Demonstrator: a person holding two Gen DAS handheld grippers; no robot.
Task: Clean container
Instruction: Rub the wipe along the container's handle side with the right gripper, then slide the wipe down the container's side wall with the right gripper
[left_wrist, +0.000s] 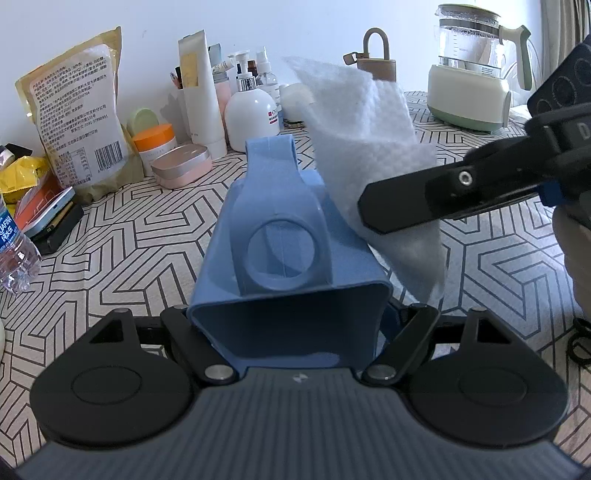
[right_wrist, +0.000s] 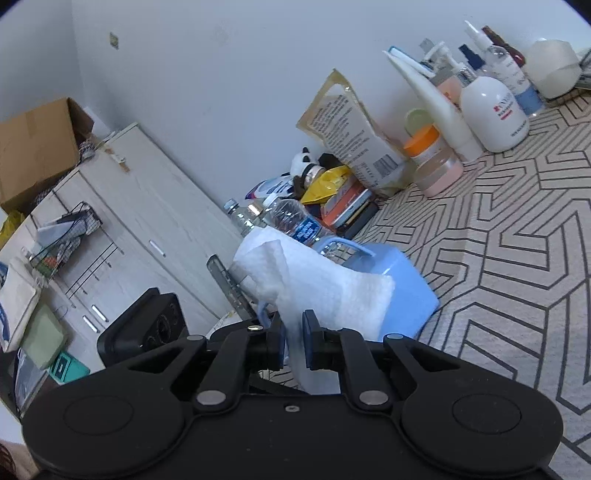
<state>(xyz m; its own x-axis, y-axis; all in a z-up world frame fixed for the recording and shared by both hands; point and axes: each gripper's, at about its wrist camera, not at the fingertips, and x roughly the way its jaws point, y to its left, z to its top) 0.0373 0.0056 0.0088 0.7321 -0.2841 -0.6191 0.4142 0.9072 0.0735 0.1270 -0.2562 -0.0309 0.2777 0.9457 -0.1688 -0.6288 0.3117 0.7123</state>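
A light blue plastic container (left_wrist: 284, 229) with a strap handle and a ring lies tilted above the patterned tablecloth (left_wrist: 498, 266), its open mouth toward the left wrist camera. My left gripper (left_wrist: 291, 332) is shut on its rim end, and the container hides the fingertips. A white textured wipe (left_wrist: 369, 122) hangs against the container's right side. My right gripper (left_wrist: 369, 210) comes in from the right, shut on the wipe. In the right wrist view the right gripper (right_wrist: 293, 343) pinches the wipe (right_wrist: 325, 288) in front of the container (right_wrist: 395, 277).
Lotion bottles (left_wrist: 251, 107), jars (left_wrist: 155, 142), a pink tin (left_wrist: 183, 164) and a food pouch (left_wrist: 79, 114) line the back wall. A kettle (left_wrist: 472, 70) stands at the back right, a water bottle (left_wrist: 14, 251) at the left. A white cabinet (right_wrist: 129, 221) stands beyond the table.
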